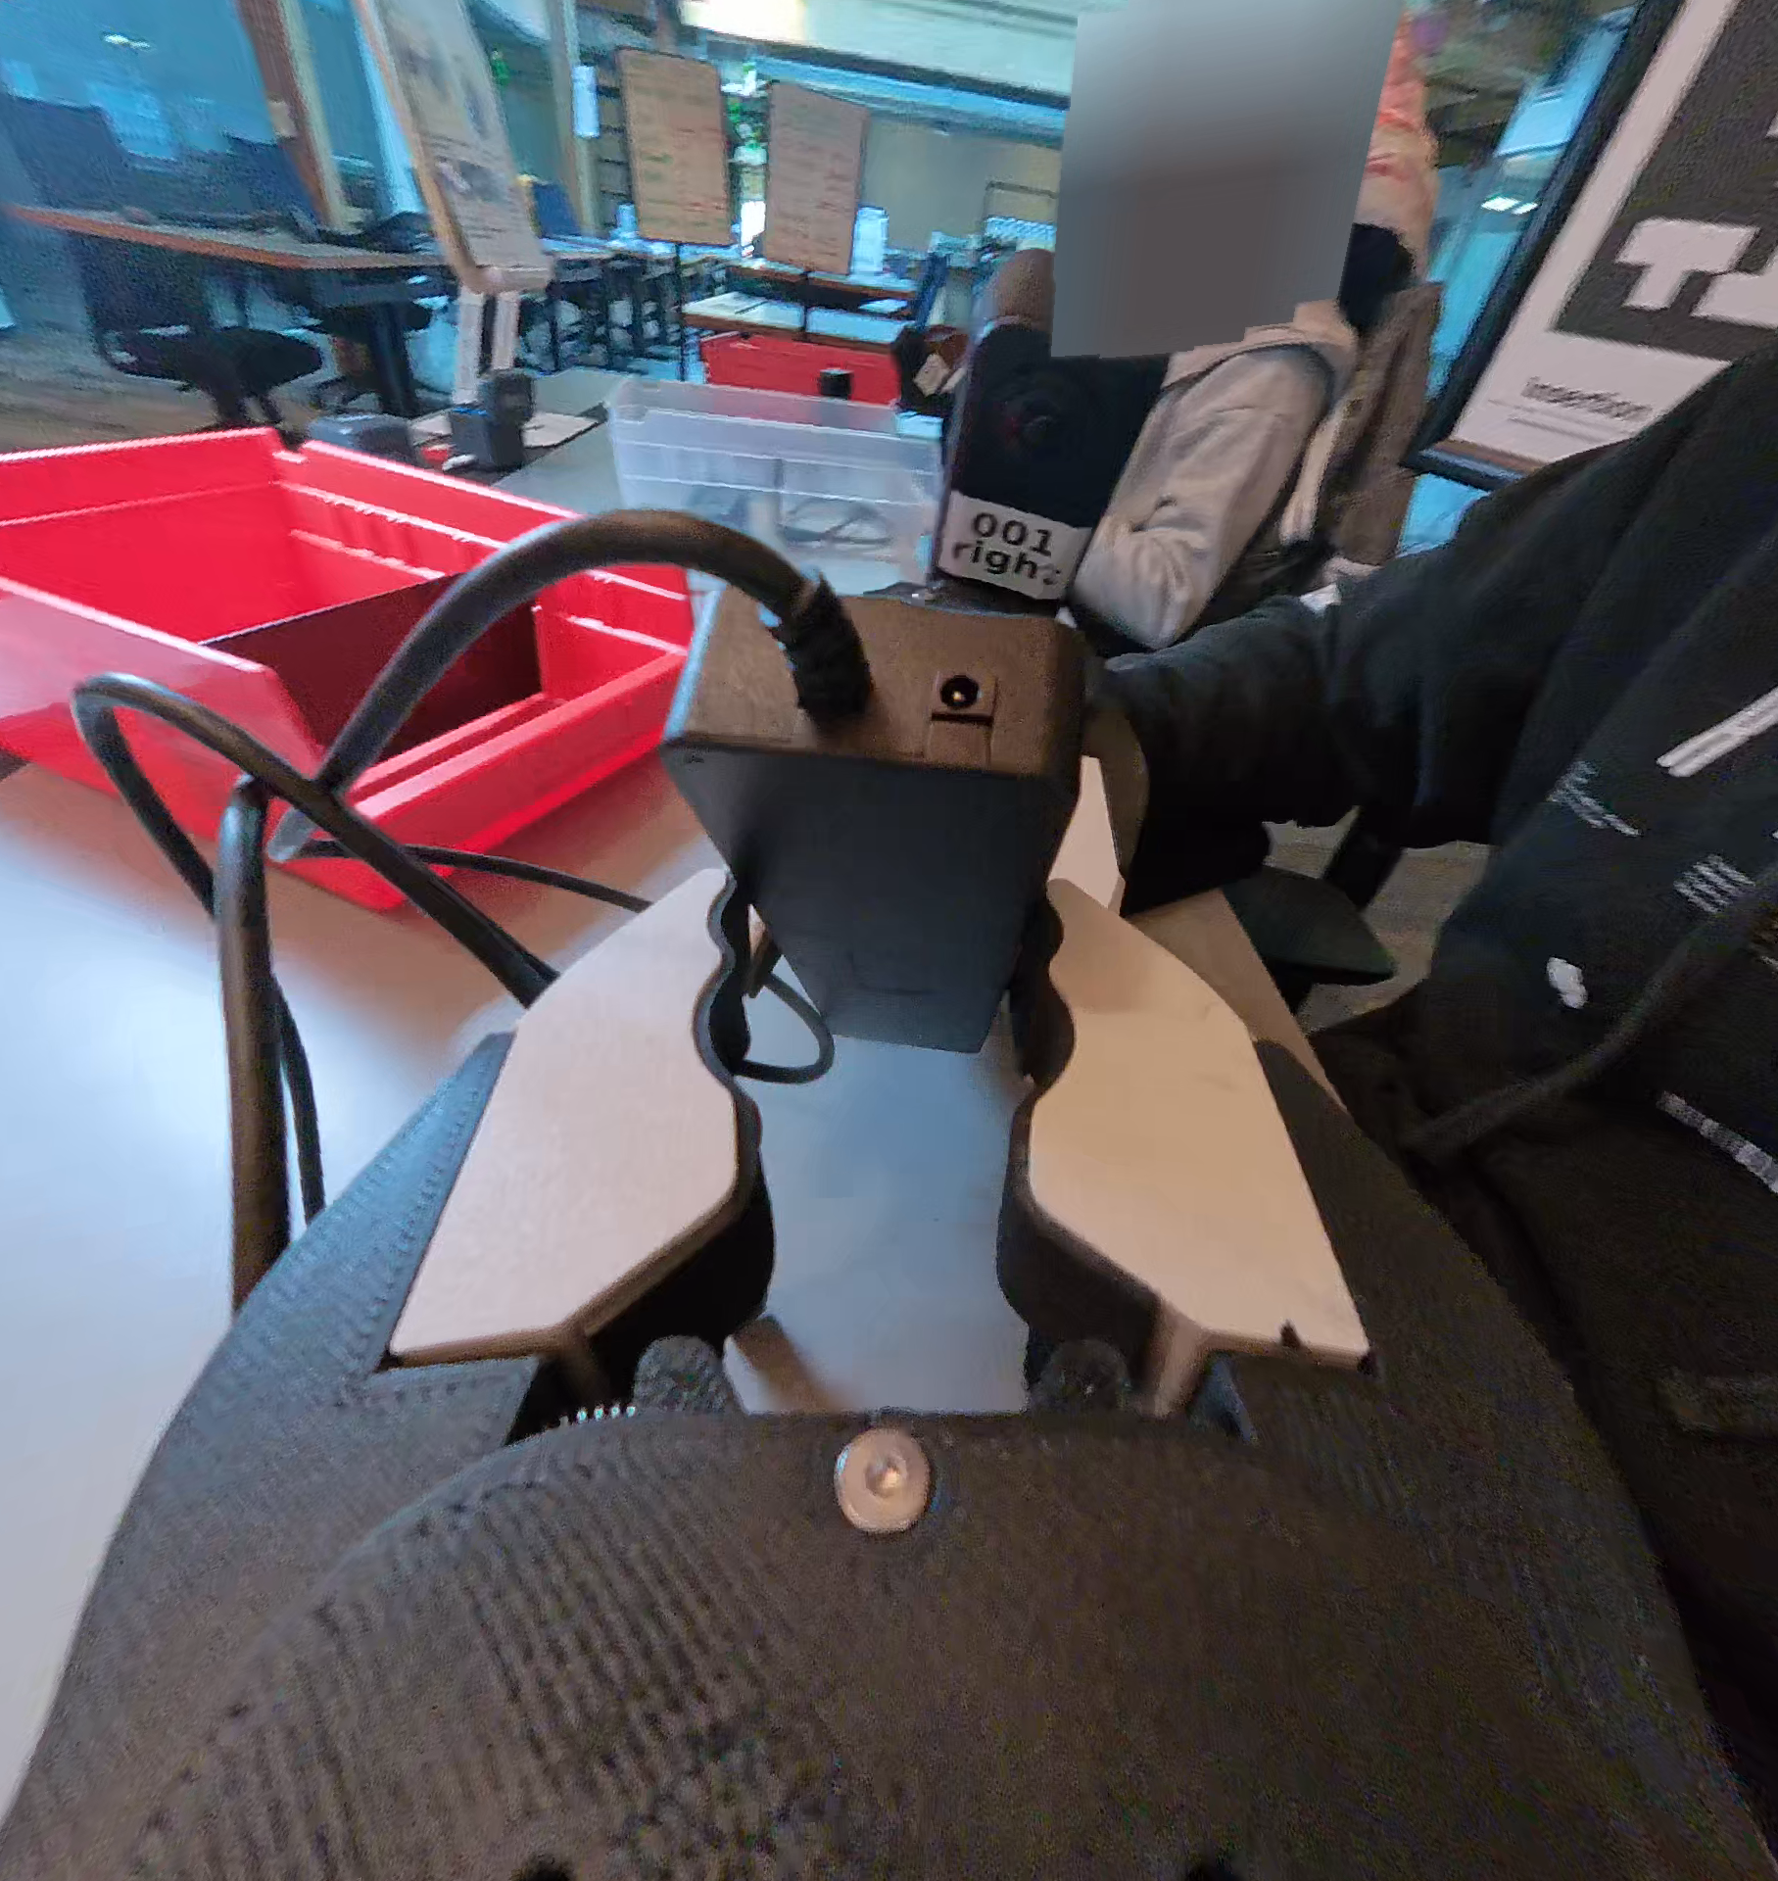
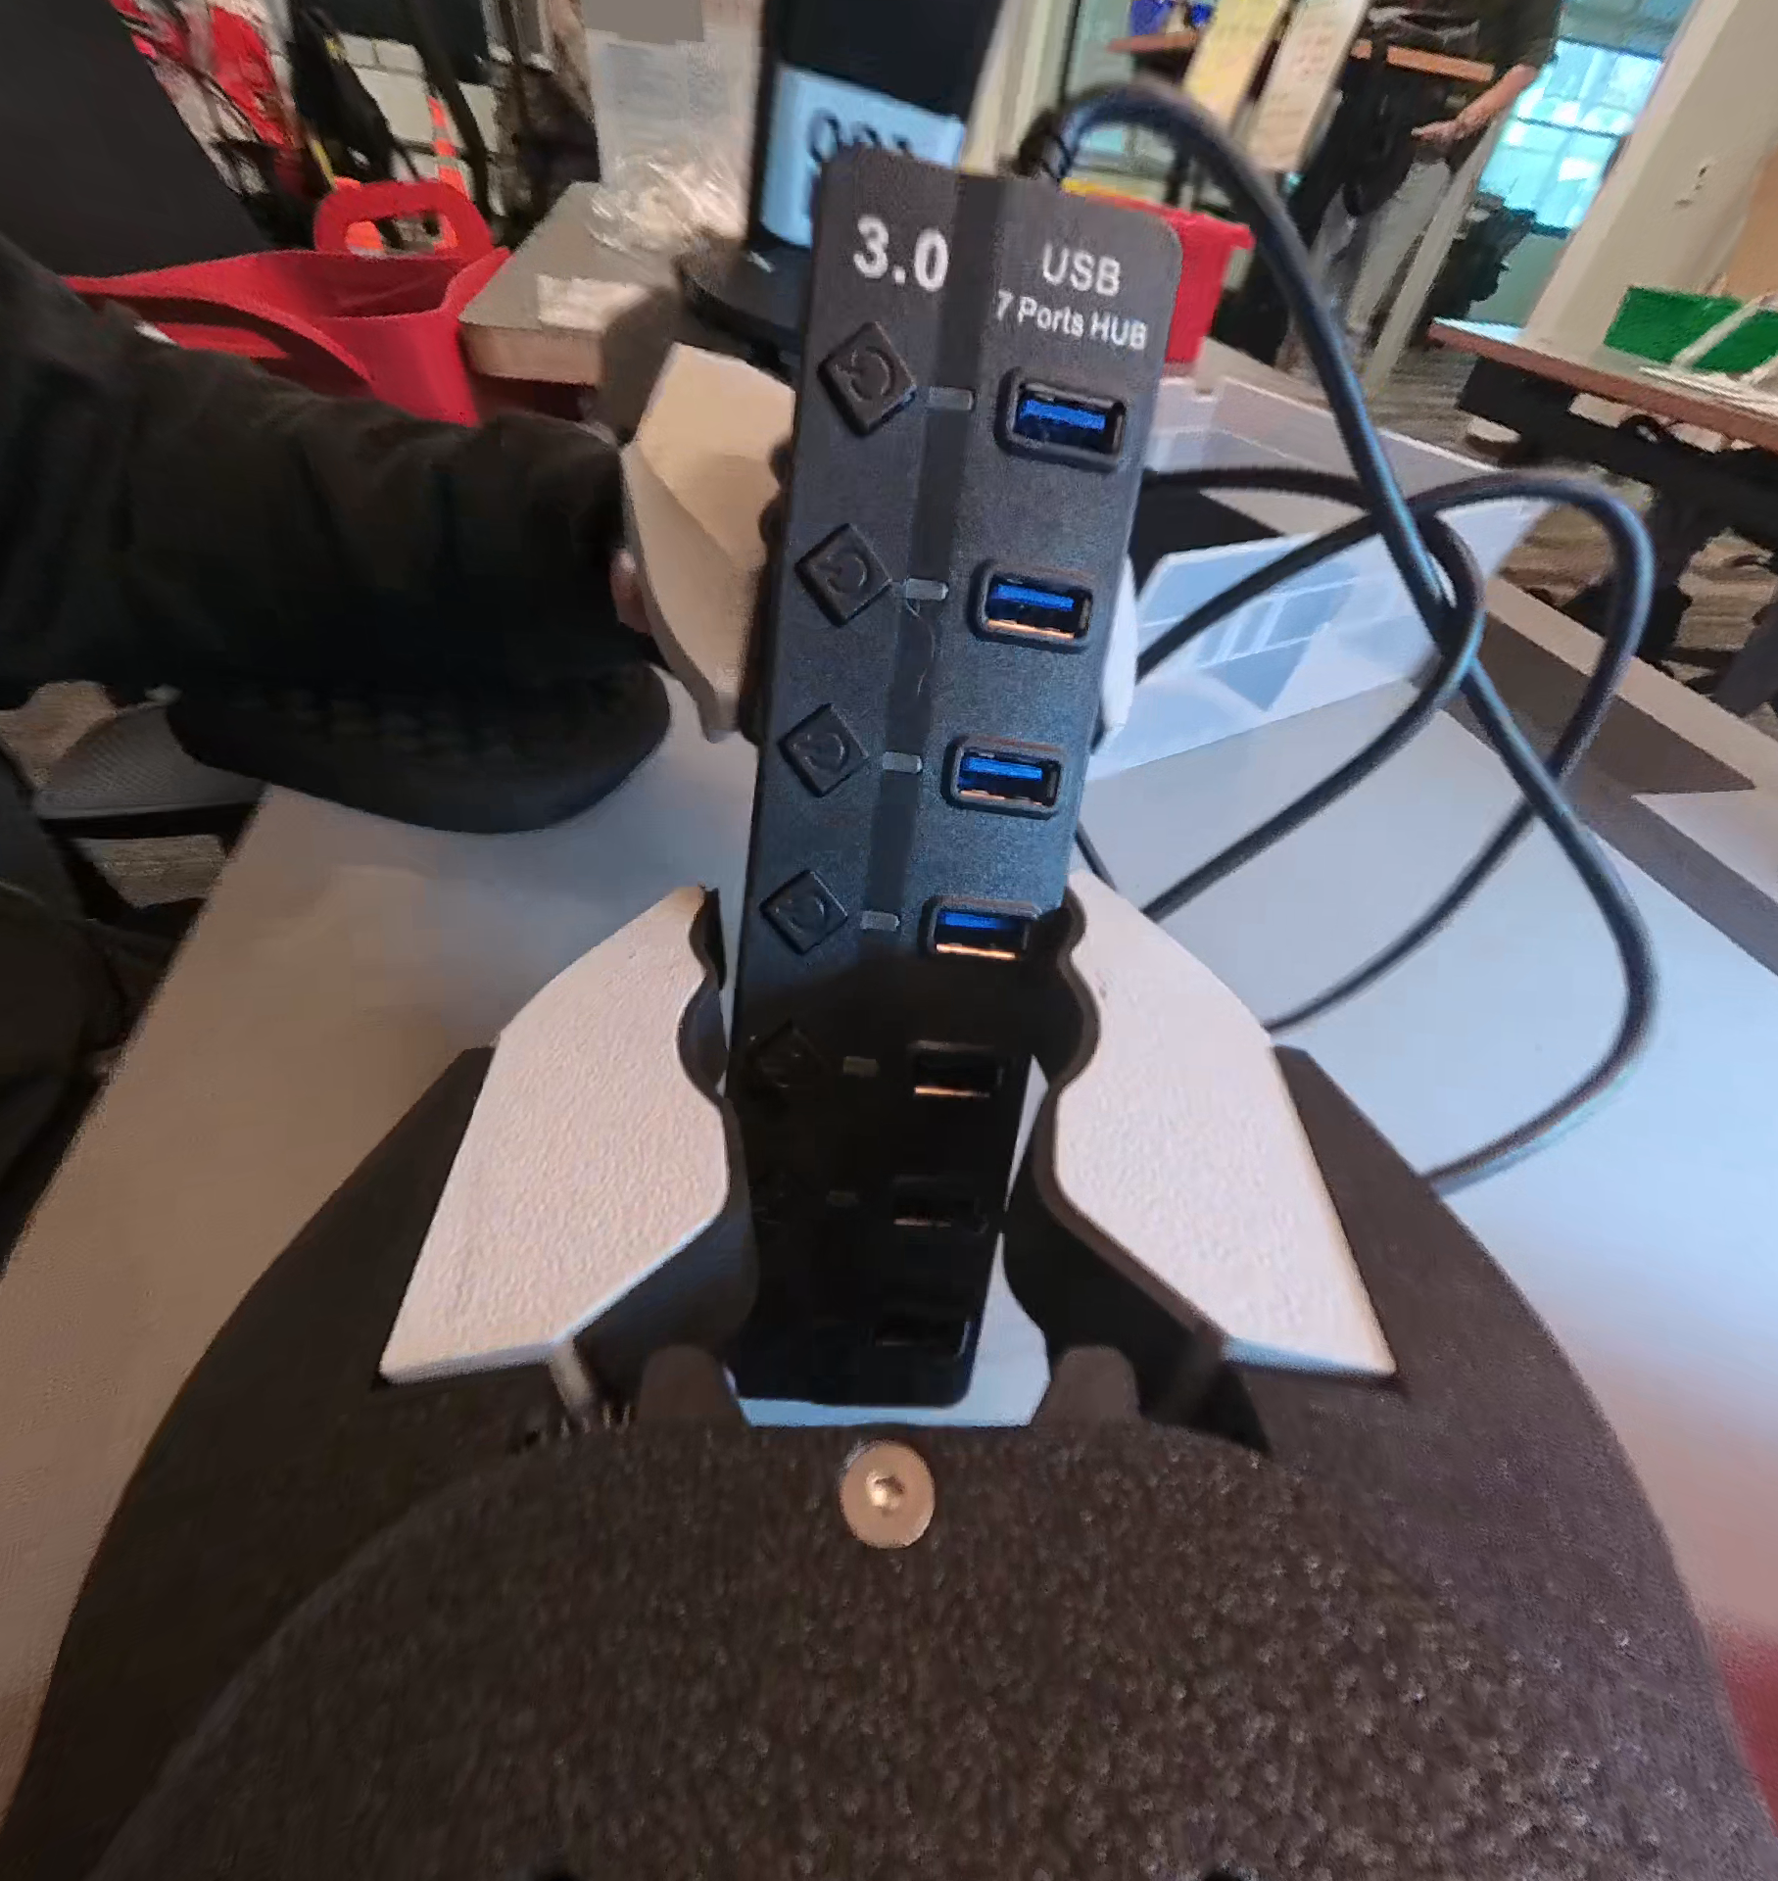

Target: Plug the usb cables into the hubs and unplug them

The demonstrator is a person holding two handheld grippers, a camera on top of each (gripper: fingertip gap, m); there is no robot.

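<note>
A black multi-port USB hub (image 2: 864, 662) with blue ports and diamond-shaped buttons is held above the grey table (image 2: 355, 977). My right gripper (image 2: 890, 942) is shut on its near end. My left gripper (image 1: 884, 926) is shut on the hub (image 1: 864, 814) farther along; its white fingers (image 2: 696, 550) show on both sides of the hub in the right wrist view. The visible ports hold no plug. The hub's own black cable (image 1: 559, 550) leaves its end face beside a round jack and loops over the table (image 2: 1536, 631).
A red divided bin (image 1: 253, 611) sits left on the table (image 1: 70, 1069), with a clear plastic box (image 1: 762, 448) behind it. A clear tray (image 2: 1271, 631) lies beyond the hub. A black sleeve (image 1: 1475, 662) crosses at the right. A person (image 1: 1220, 458) sits behind. My two grippers' fingertips are within a few centimetres of each other.
</note>
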